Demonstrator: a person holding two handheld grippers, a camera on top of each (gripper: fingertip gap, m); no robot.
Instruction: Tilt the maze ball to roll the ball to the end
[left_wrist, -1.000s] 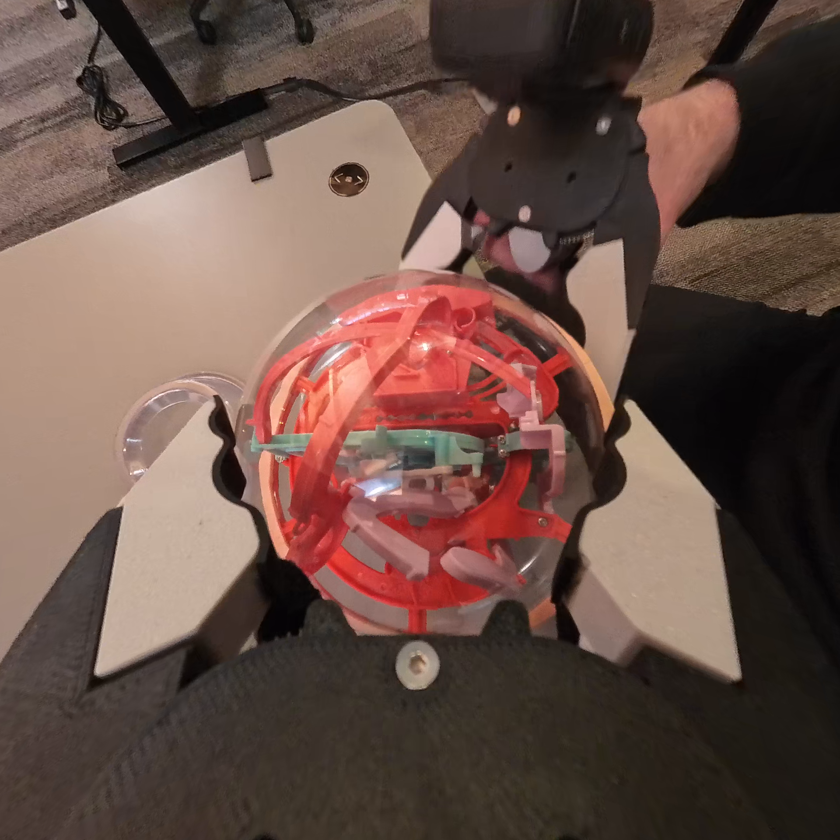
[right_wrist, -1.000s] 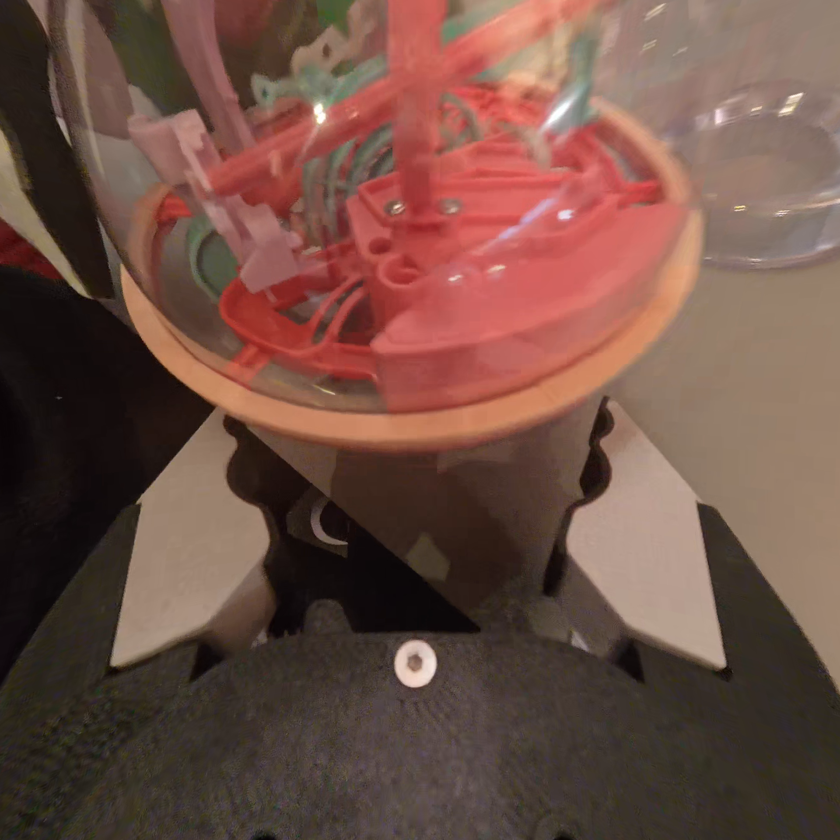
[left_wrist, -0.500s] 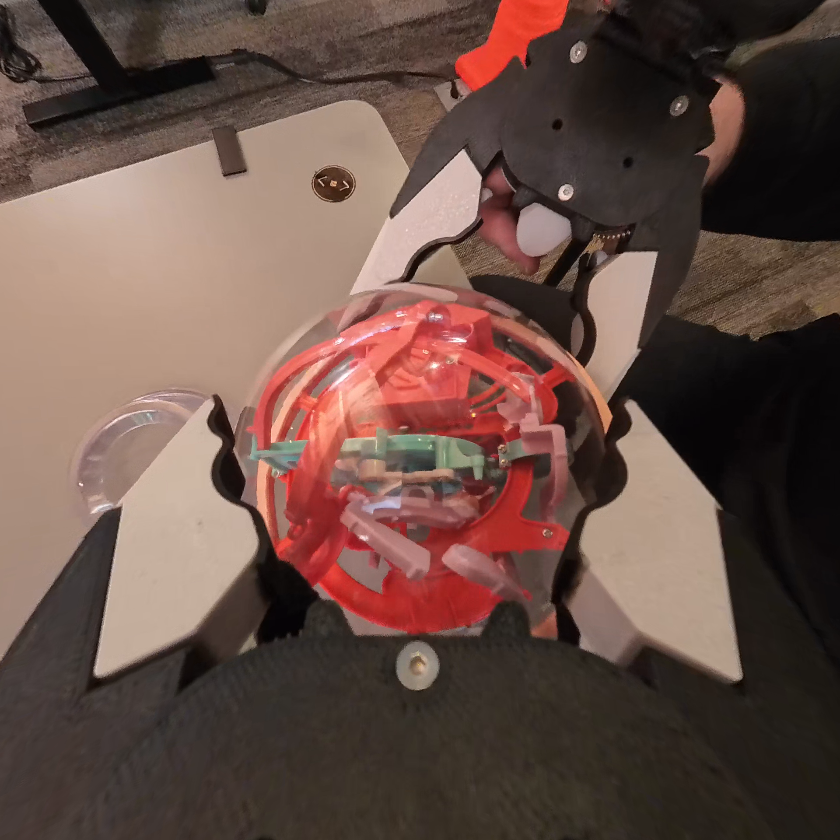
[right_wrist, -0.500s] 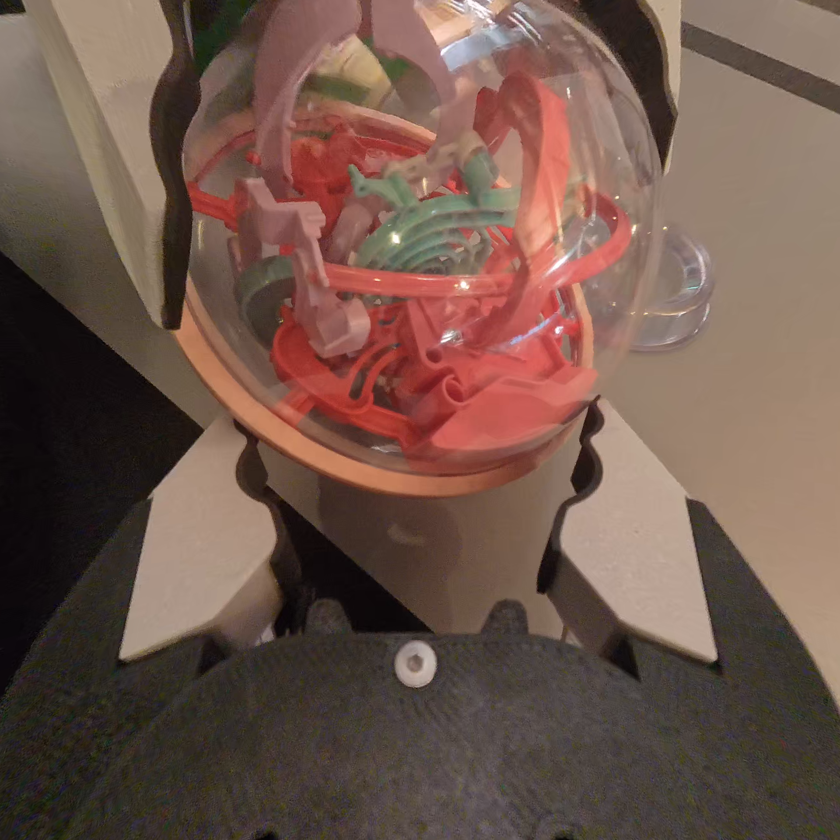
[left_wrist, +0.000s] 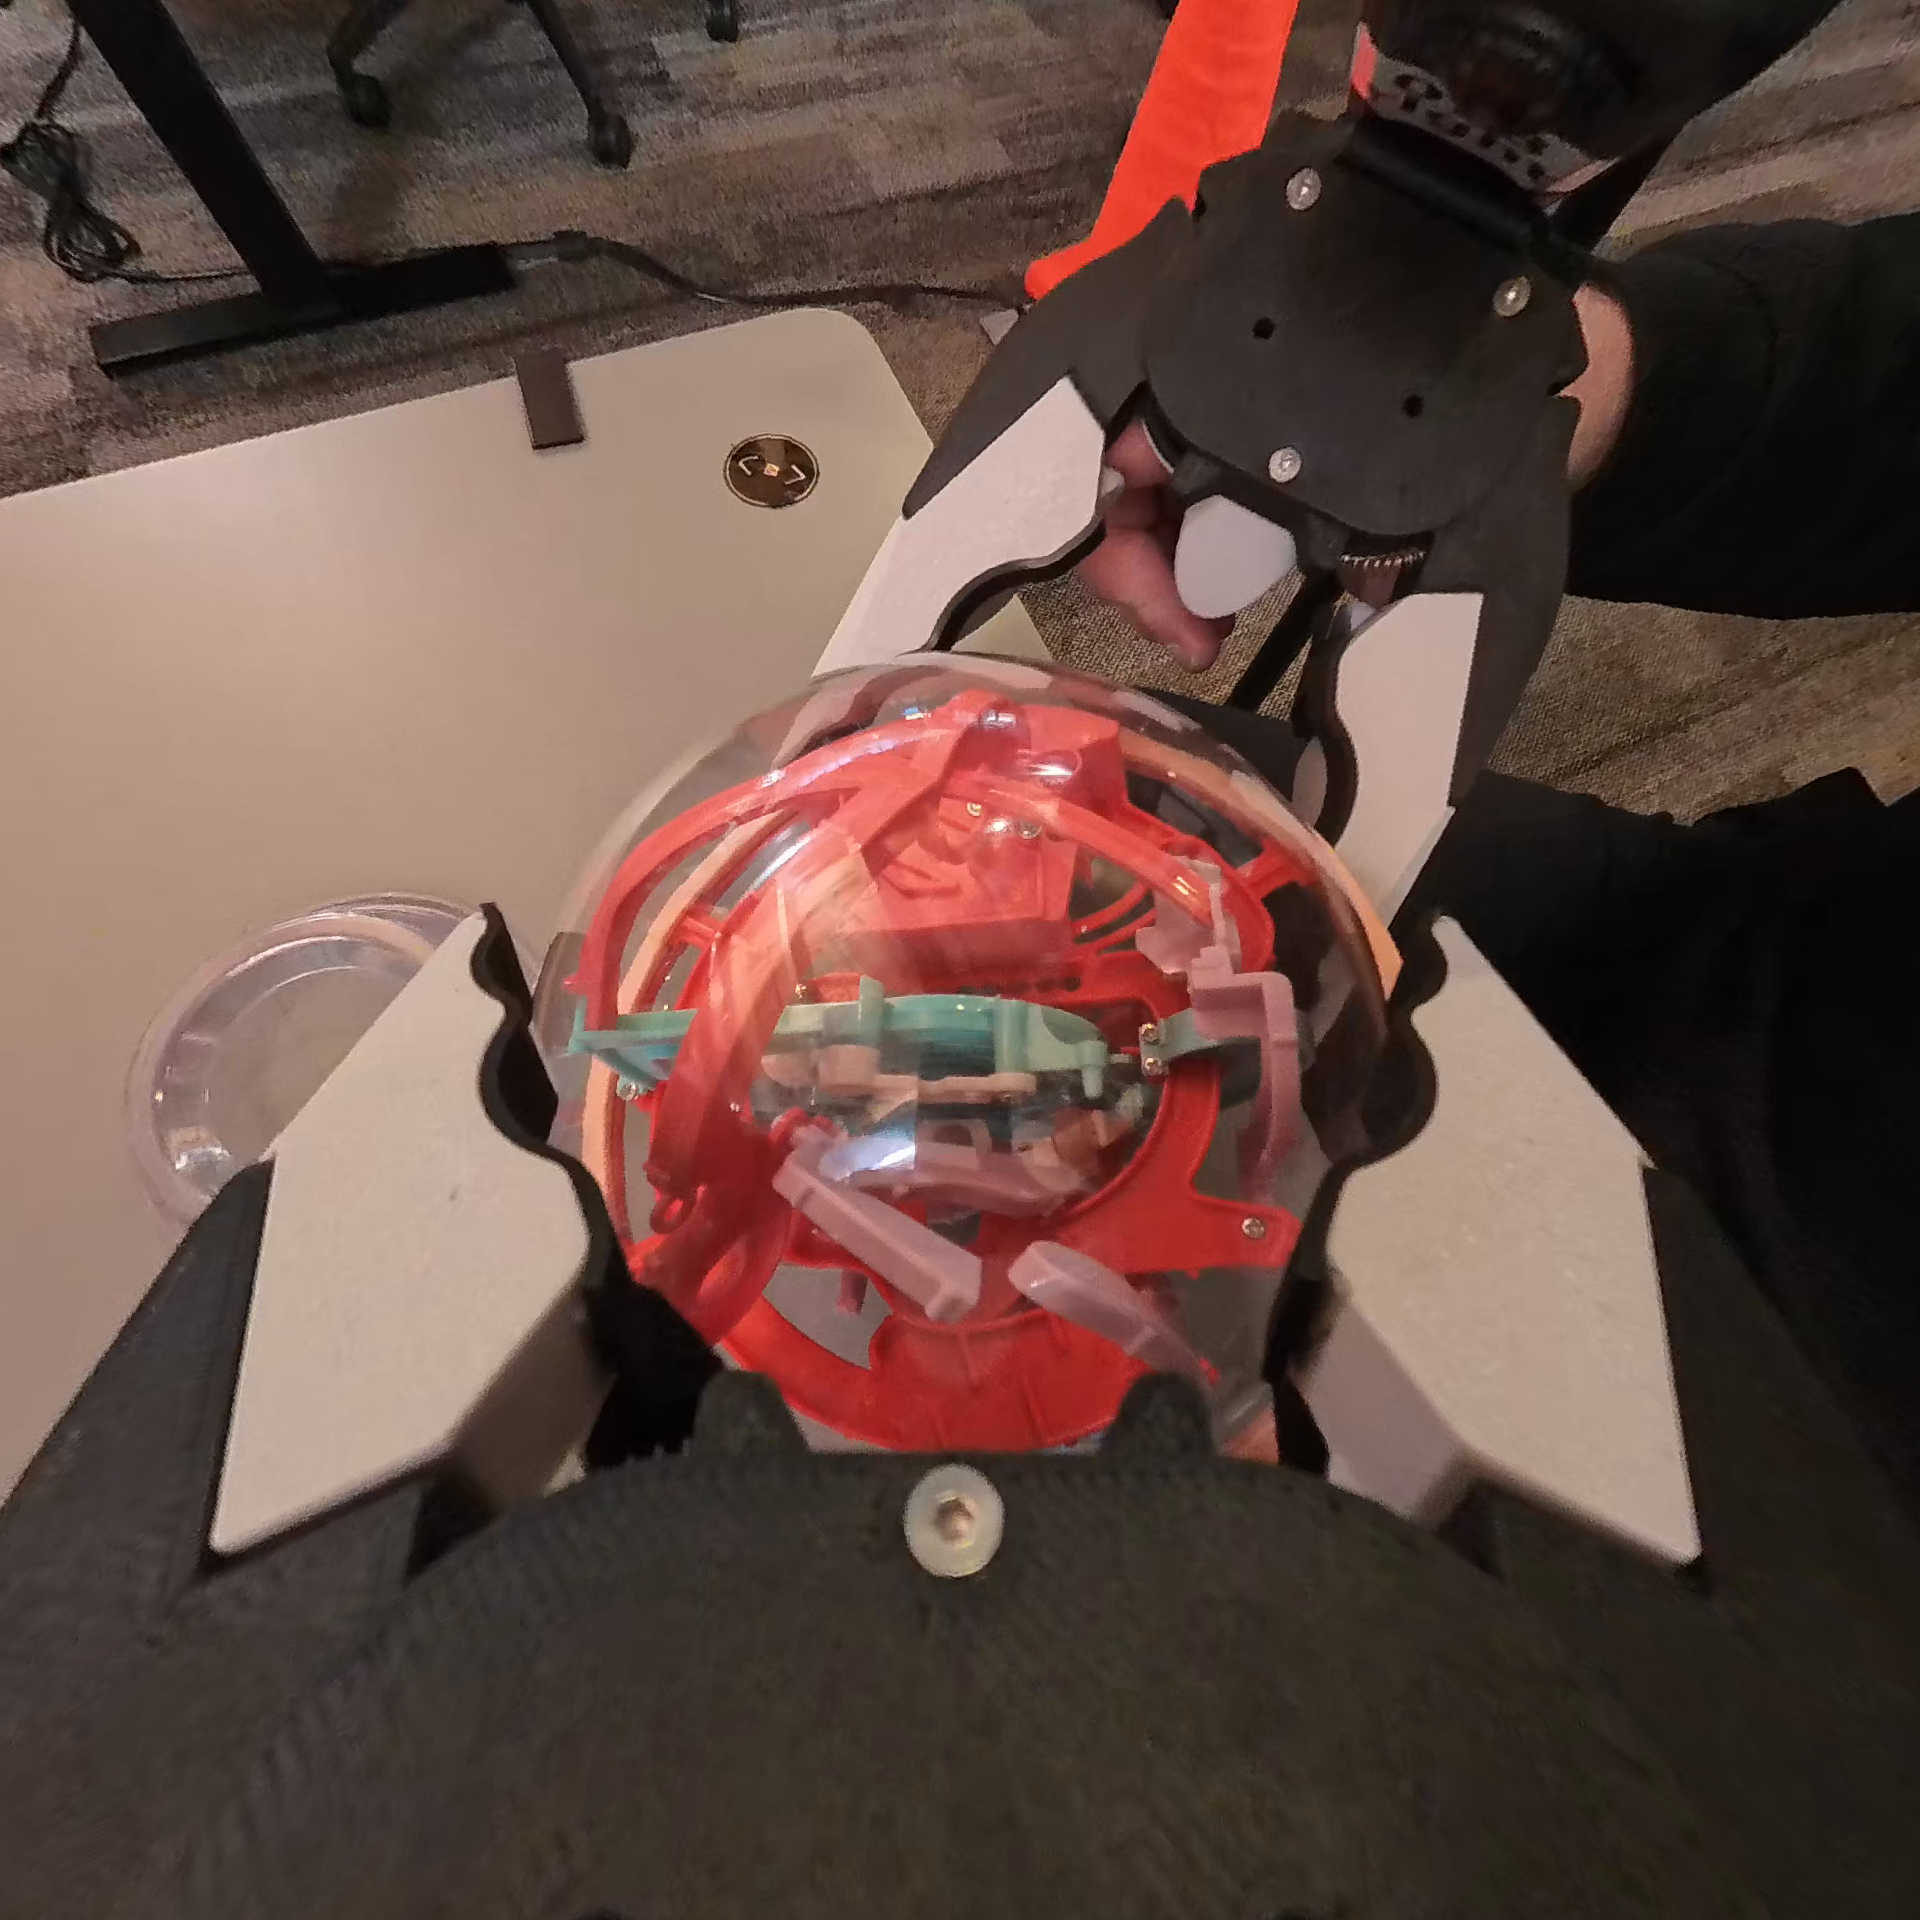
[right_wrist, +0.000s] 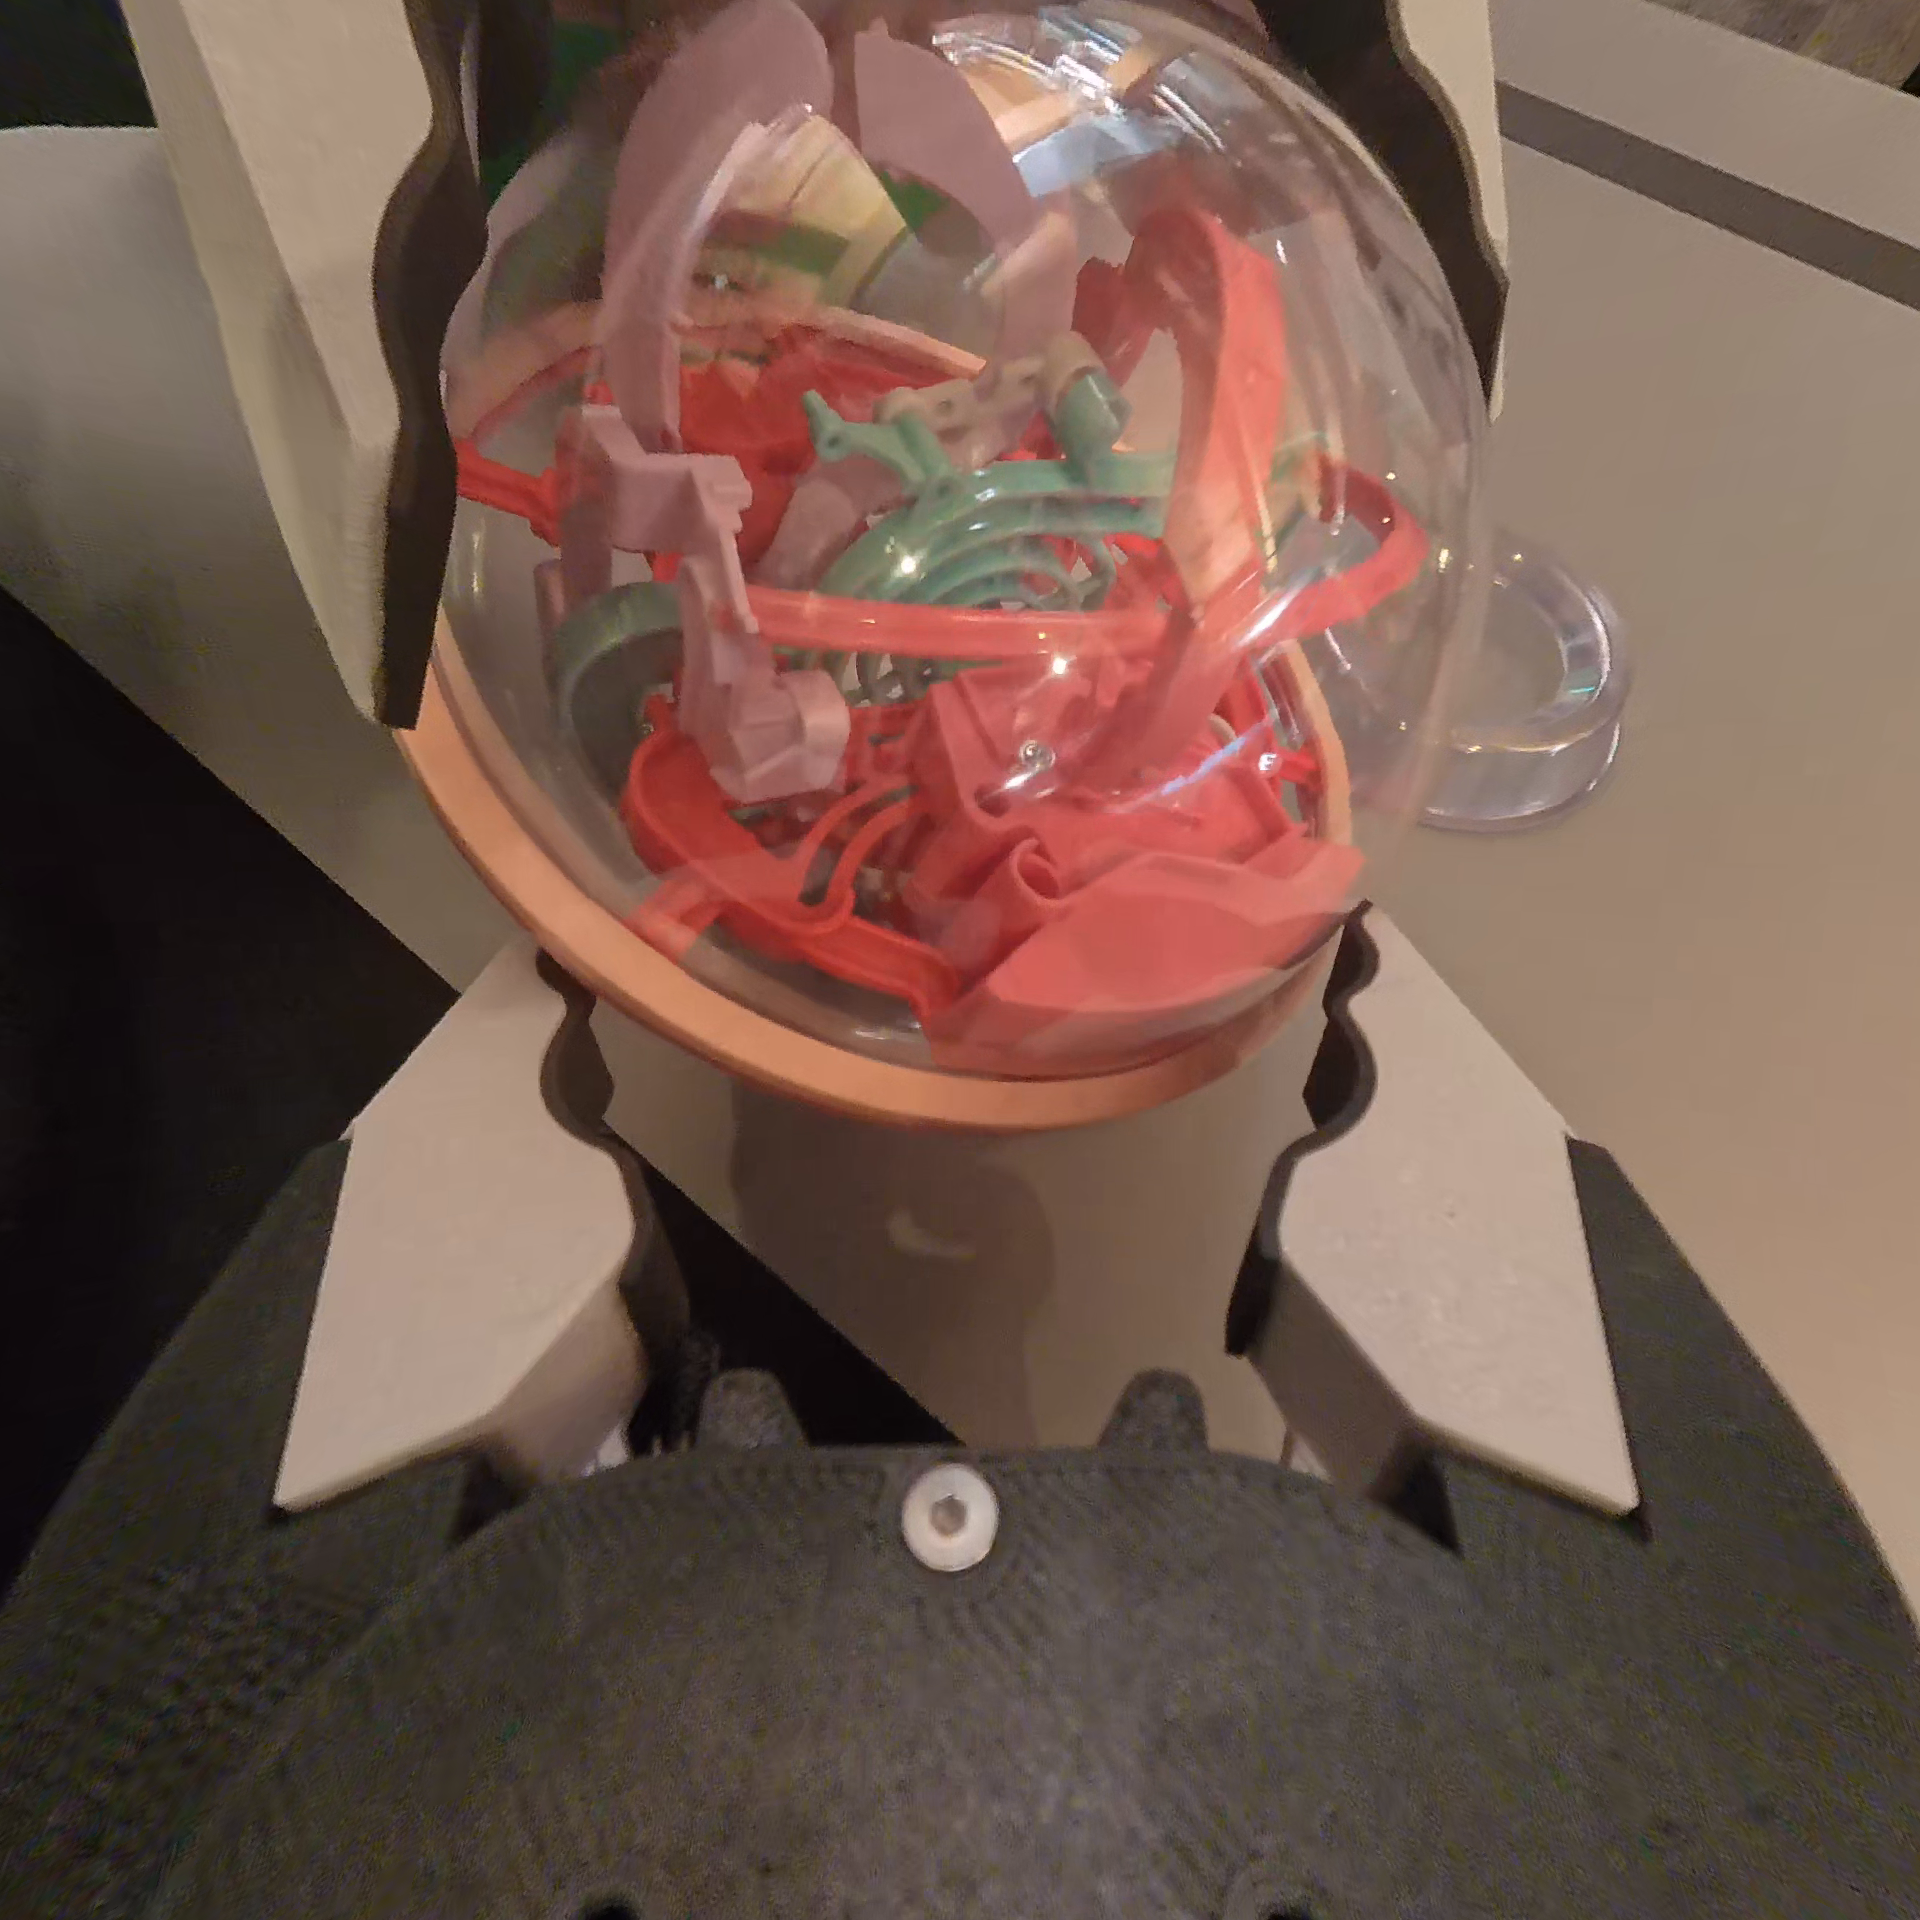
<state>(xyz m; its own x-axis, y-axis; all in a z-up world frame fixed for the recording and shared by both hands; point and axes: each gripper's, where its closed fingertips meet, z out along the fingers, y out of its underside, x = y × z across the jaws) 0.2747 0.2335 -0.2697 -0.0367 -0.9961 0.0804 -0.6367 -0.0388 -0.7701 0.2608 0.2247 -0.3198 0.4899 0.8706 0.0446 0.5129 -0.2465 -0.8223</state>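
Note:
The maze ball (left_wrist: 961, 1039) is a clear sphere with red, green and lilac tracks inside and an orange rim. My left gripper (left_wrist: 956, 935) is shut on it, one finger on each side, and holds it above the table's edge. In the right wrist view the maze ball (right_wrist: 935, 623) fills the upper middle, with the left gripper's fingers (right_wrist: 416, 364) on its flanks. My right gripper (right_wrist: 951, 956) is open, its tips just below the orange rim. It also shows in the left wrist view (left_wrist: 1132, 758) at the ball's far side. I cannot pick out the small ball.
A clear plastic stand (left_wrist: 270, 1039) sits on the beige table (left_wrist: 416, 675) to the left; it also shows in the right wrist view (right_wrist: 1538, 707). The table's rounded corner and carpet with a black desk leg (left_wrist: 260, 208) lie beyond. A person's dark clothing fills the right.
My right gripper has drawn back from the ball, which was pressed close to its camera a second ago. The ball has turned slightly in the left gripper's hold.

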